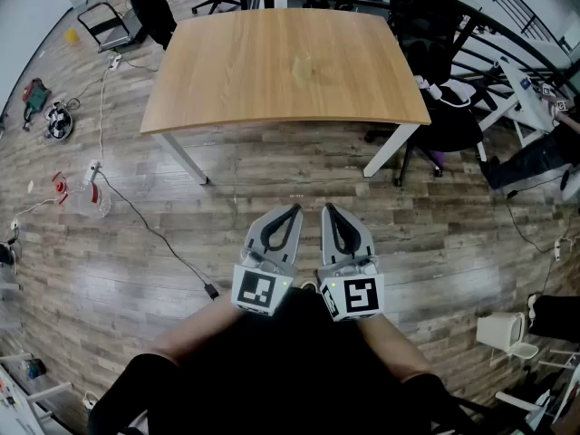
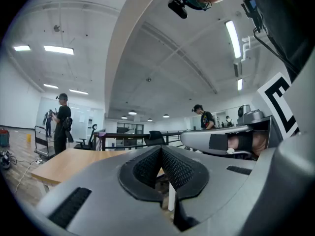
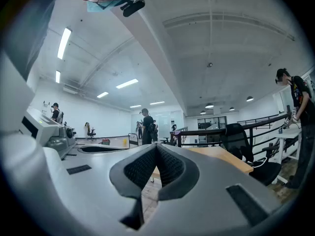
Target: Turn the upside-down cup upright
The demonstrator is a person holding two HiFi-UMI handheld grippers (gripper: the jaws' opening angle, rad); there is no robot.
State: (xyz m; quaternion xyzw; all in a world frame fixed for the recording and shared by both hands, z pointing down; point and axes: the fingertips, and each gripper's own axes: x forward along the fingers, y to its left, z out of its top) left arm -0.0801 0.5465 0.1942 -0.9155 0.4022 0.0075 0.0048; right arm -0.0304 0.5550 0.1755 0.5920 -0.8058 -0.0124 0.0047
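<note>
Straight ahead in the head view stands a light wooden table (image 1: 227, 80) with a smooth, matte top, rounded corners and slanted white metal legs. Near the middle of the top sits what looks to be a faint, see-through cup (image 1: 304, 65). It is little more than a pale, glassy smudge against the wood grain, and I cannot tell which way up it stands. It stands alone on the bare board, well apart from both grippers.

The left gripper (image 1: 292, 208) and the right gripper (image 1: 328, 208) are held side by side over the grey-brown plank floor (image 1: 136, 243), short of the table's near edge and pointing toward it. Each has a smooth grey plastic body that tapers to curved fingers, and each carries a cube with black-and-white square markers at its back. In the left gripper view the black ribbed rubber pads (image 2: 147, 168) meet at their tips and nothing is caught between them. The right gripper view shows the same, with its ribbed pads (image 3: 140, 168) pressed together and empty.

A black padded office chair (image 1: 435, 53) stands at the table's right end, and a thin dark cable (image 1: 154, 234) snakes across the floor planks on the left.
</note>
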